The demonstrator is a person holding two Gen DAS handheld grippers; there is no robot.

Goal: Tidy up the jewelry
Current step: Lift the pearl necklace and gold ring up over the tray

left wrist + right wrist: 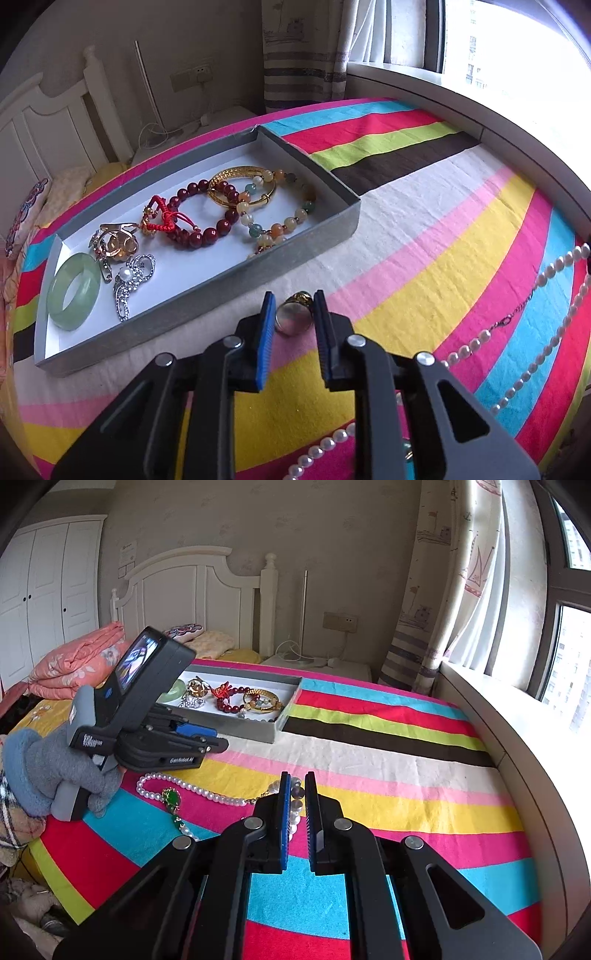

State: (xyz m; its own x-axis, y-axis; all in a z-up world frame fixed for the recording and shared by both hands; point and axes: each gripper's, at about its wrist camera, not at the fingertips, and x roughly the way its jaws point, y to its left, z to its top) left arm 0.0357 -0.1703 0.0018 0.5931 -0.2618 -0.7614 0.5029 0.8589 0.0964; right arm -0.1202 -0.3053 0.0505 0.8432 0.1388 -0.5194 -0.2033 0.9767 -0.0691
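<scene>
a broad silver-and-gold metal ring point(294, 314) is found on the striped bedspread point(424, 258), just outside the near wall of the shallow grey cardboard tray with white lining point(295, 254). the ring lies between the blue-padded fingers of the left gripper point(294, 308); the jaws stand narrowly spread around it, and whether the pads already press on the band cannot be told from the left wrist view. the right gripper point(296, 794) is seen with its jaws nearly pressed together; white beads of the long pearl necklace point(192, 788) show in the slit between its pads, but a firm pinch cannot be confirmed.

inside the tray are noted a pale green jade bangle point(74, 291), a rhinestone brooch with a pearl point(133, 280), a gold-toned ornament point(118, 240), a dark red bead bracelet with red cord knot point(192, 218), a gold bangle point(242, 188) and a bracelet of mixed pastel stone beads point(277, 221). a green gem pendant point(171, 798) lies beside the necklace on the bedspread. a grey-gloved hand point(55, 764) is seen holding the left tool.

the step in hand is judged to be the pick-up of the ring. the pads should be closed squarely across the band, low enough that it is not squeezed out sideways, since smooth round metal is judged likely to slip. the ring should then be lifted clear of the tray wall and set down in the bare white patch near the brooch.
</scene>
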